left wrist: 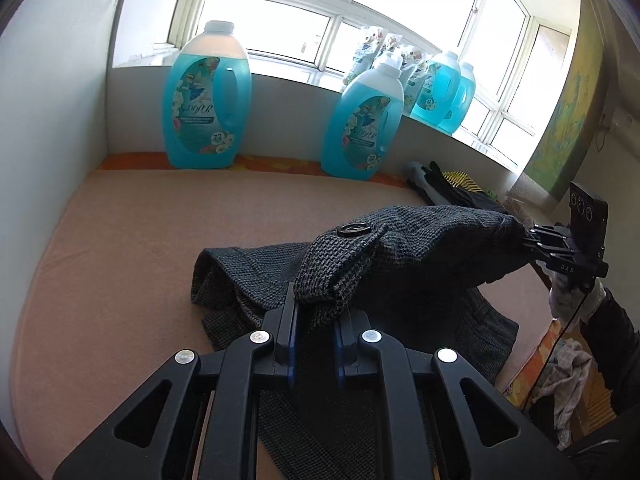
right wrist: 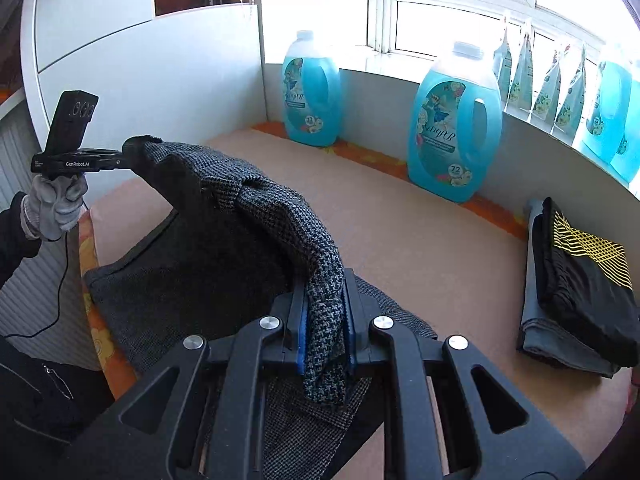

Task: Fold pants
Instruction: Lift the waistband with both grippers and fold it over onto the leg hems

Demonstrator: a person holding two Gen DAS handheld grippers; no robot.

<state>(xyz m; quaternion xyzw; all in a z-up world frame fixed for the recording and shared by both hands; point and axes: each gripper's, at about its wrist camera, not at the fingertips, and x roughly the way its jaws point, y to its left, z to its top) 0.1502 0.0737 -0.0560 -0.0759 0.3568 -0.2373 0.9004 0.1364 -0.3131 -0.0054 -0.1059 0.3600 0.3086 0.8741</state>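
Observation:
Dark grey woven pants (left wrist: 420, 236) hang between my two grippers above the tan padded table (left wrist: 120, 248). My left gripper (left wrist: 316, 300) is shut on the waistband end with a black button (left wrist: 354, 230). My right gripper (right wrist: 325, 304) is shut on the other waistband corner of the pants (right wrist: 256, 216). Each gripper shows in the other's view: the right gripper (left wrist: 534, 238) at the right, the left gripper (right wrist: 124, 158) at the left. The rest of the pants lies crumpled on the table below.
Two big blue detergent bottles (left wrist: 206, 100) (left wrist: 362, 124) stand at the table's far edge, with more bottles and pouches (right wrist: 536, 80) on the windowsill. A folded stack of clothes (right wrist: 580, 292), black with a yellow pattern on top, lies at the right. White walls close the left side.

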